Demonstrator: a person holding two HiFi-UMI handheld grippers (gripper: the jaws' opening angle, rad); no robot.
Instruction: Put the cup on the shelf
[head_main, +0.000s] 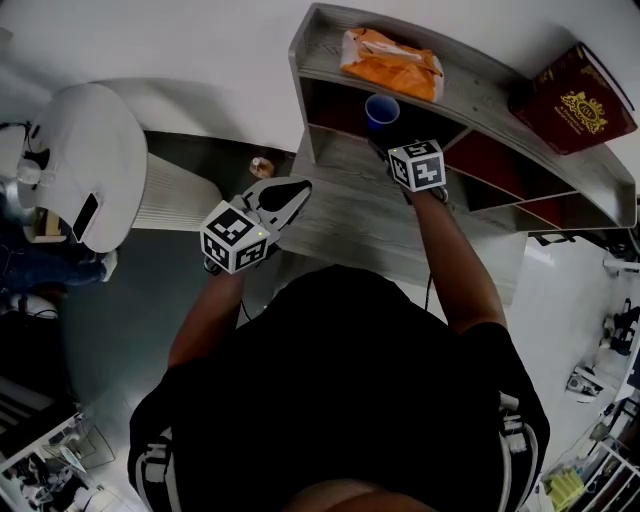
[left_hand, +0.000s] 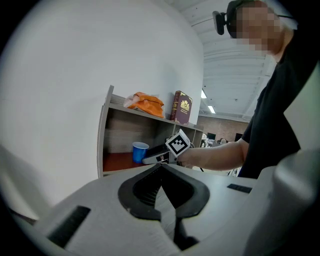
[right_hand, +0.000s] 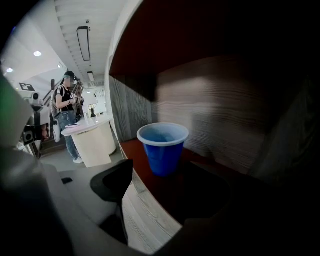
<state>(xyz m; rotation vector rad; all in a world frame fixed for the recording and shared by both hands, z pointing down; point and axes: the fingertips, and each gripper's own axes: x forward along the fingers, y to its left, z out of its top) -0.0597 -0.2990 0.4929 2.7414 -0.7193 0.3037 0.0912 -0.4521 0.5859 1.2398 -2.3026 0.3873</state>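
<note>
The blue cup (head_main: 381, 110) stands upright on the red floor of the grey shelf's (head_main: 320, 60) left lower compartment. In the right gripper view the cup (right_hand: 162, 147) is just past my jaws and free of them. My right gripper (head_main: 388, 148) is open at the compartment's mouth, its jaws (right_hand: 165, 185) spread wide with nothing between them. My left gripper (head_main: 298, 190) hovers over the left end of the wooden desk, shut and empty. The left gripper view shows its jaws (left_hand: 161, 169) closed, with the cup (left_hand: 139, 151) and the right gripper (left_hand: 162, 154) beyond them.
An orange bag (head_main: 392, 62) and a dark red book (head_main: 575, 100) lie on the shelf's top board. The shelf stands on a grey wooden desk (head_main: 350, 215). A white round table (head_main: 95, 165) stands to the left. A person (right_hand: 66, 107) stands far off.
</note>
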